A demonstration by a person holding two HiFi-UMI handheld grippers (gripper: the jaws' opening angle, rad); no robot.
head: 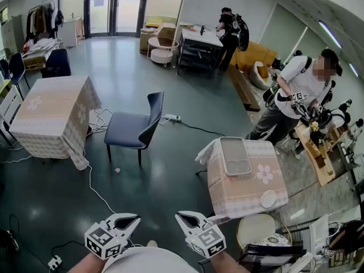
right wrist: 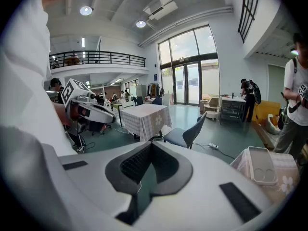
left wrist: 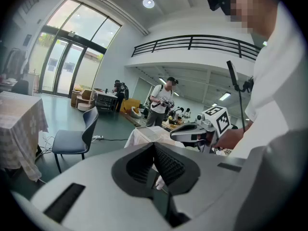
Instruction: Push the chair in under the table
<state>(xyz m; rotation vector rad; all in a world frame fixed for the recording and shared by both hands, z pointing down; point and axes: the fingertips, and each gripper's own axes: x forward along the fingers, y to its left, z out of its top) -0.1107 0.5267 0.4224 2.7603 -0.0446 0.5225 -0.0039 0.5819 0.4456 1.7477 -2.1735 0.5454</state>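
Grey tray lies on small clothed table, right of the chair

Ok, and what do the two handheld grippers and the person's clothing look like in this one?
The left gripper and the right gripper both have smooth white shells that taper toward the tips. Each carries a marker cube with black-and-white square patterns on its faces. The jaws are lined with dark ribbed pads. The person wears a white top.
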